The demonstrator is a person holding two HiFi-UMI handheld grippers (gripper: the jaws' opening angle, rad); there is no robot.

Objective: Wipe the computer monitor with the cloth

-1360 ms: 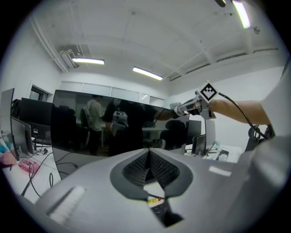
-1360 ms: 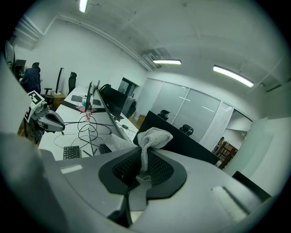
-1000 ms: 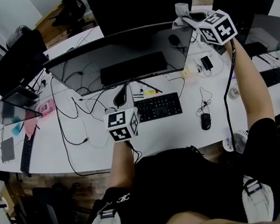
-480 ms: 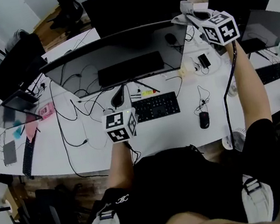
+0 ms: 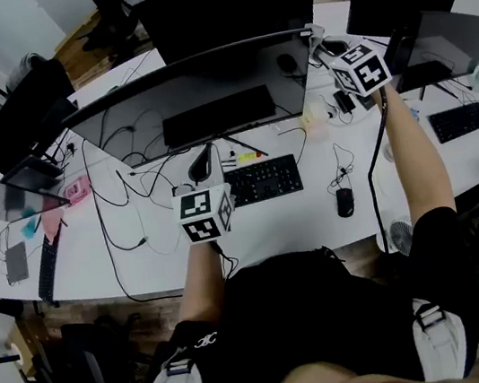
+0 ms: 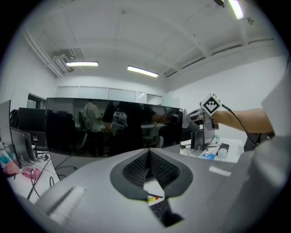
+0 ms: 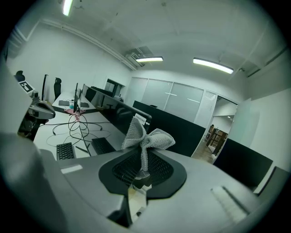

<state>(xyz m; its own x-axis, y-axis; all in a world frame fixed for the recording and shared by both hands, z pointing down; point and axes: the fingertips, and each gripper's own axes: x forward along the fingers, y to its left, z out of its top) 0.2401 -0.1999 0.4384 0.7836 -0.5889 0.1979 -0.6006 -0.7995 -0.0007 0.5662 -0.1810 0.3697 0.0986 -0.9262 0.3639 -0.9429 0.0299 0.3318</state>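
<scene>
Head view, left to right. Long white desk [image 5: 87, 257] on a wood floor [image 5: 91, 38]. Its left end carries dark side monitors [image 5: 25, 104], a pink item [image 5: 78, 187], another keyboard [image 5: 45, 268] and loose cables [image 5: 119, 206].

My left gripper [image 5: 206, 153] hovers over the desk centre, just left of the black keyboard [image 5: 265, 180]. Its jaws meet at the tips with nothing between them.

The wide curved monitor [image 5: 196, 93] spans the middle, screen dark and reflective. A mouse [image 5: 343, 202] sits right of the black keyboard.

My right gripper [image 5: 327, 46] is up at the monitor's top right corner. Its jaws are clamped on the grey cloth [image 5: 314, 33], which fans out above the pads like a bow. More dark screens [image 5: 226, 2] stand behind and to the right.

Room: white walls, strip ceiling lights [image 6: 82, 64], a glass partition [image 7: 177, 102] on the far side, office chairs [image 5: 120, 10] beyond the desk.

Unclear or cut off:
- Every view puts the cloth right at the monitor's corner, but none shows whether it touches.
- Left gripper view shows only reflections of people on the screen, so I can't judge the surface itself.
- The clutter on the desk under my right arm is too small to name.
- My torso hides the near desk edge.
- Black lens rims cut the corners of both gripper views.
</scene>
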